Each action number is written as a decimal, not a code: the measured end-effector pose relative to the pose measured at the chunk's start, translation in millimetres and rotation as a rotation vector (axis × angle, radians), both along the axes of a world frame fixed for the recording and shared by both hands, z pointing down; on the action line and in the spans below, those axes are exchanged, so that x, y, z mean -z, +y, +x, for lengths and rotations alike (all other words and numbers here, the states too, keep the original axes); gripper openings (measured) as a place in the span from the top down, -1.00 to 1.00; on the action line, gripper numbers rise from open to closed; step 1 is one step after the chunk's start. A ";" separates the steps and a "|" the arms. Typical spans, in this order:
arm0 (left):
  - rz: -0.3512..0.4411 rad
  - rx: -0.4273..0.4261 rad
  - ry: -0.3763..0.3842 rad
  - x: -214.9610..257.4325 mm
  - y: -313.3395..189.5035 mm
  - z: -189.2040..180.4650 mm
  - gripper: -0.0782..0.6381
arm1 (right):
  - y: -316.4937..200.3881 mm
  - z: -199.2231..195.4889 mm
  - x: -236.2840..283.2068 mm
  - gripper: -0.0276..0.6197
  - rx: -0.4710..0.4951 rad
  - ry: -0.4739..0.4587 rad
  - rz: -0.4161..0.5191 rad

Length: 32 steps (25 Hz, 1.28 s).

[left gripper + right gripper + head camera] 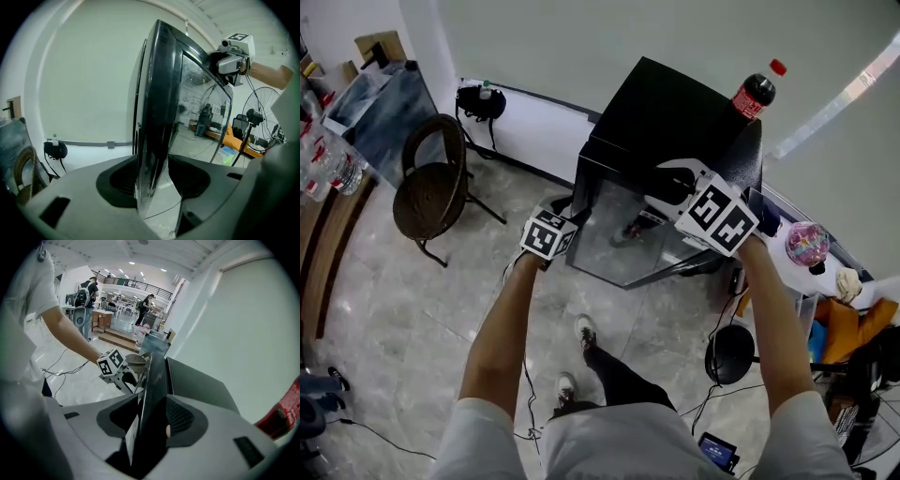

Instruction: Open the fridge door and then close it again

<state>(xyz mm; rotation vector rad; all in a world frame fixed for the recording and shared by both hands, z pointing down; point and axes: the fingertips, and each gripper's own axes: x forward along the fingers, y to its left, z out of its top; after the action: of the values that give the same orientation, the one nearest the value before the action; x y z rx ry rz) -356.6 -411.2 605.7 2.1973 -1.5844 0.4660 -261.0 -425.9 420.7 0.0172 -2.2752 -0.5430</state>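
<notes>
Your left gripper (152,180) is clamped on the upright free edge of the door (161,93), and your right gripper (150,423) pinches the same door along its top. The fridge (666,112) sits directly behind the door, so I judge the swing runs toward you, then away.

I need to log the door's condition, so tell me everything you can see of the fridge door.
The fridge door is a dark-framed panel with a reflective glass front mirroring the room. It stands upright, against or very near the black cabinet; whether it is ajar is unclear. The left gripper clamps its side edge, the right gripper its top edge.
</notes>
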 end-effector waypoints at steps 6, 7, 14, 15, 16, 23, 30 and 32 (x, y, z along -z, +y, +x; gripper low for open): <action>0.004 -0.016 -0.021 -1.0 12.5 2.3 0.30 | 5.6 2.4 -0.4 0.35 0.060 -0.011 -0.032; 0.012 -0.027 -0.027 -1.5 18.7 3.6 0.32 | 9.3 3.0 0.1 0.35 0.074 -0.017 -0.042; 0.018 -0.009 -0.023 -1.8 46.6 8.7 0.34 | 30.7 5.4 1.3 0.33 0.122 -0.003 -0.029; 0.012 0.001 -0.020 -1.8 48.6 9.1 0.34 | 32.6 5.7 0.7 0.33 0.127 0.007 -0.018; 0.007 0.010 -0.016 -1.9 51.0 9.5 0.34 | 34.3 5.8 -0.1 0.33 0.133 0.018 -0.005; 0.007 0.052 0.027 -0.5 71.1 15.9 0.35 | 47.0 9.8 -0.1 0.32 0.146 0.054 0.019; 0.003 0.054 0.021 -4.2 100.0 24.7 0.40 | 66.8 15.2 -1.3 0.32 0.174 0.052 0.023; 0.003 0.044 0.015 -6.3 108.7 28.9 0.43 | 72.0 18.1 -1.1 0.32 0.195 0.050 0.019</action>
<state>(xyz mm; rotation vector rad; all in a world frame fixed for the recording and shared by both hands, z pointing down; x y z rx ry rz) -327.7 -302.4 612.0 2.1589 -1.6224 0.4331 -242.8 -353.8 421.8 -0.2083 -2.2359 -0.6595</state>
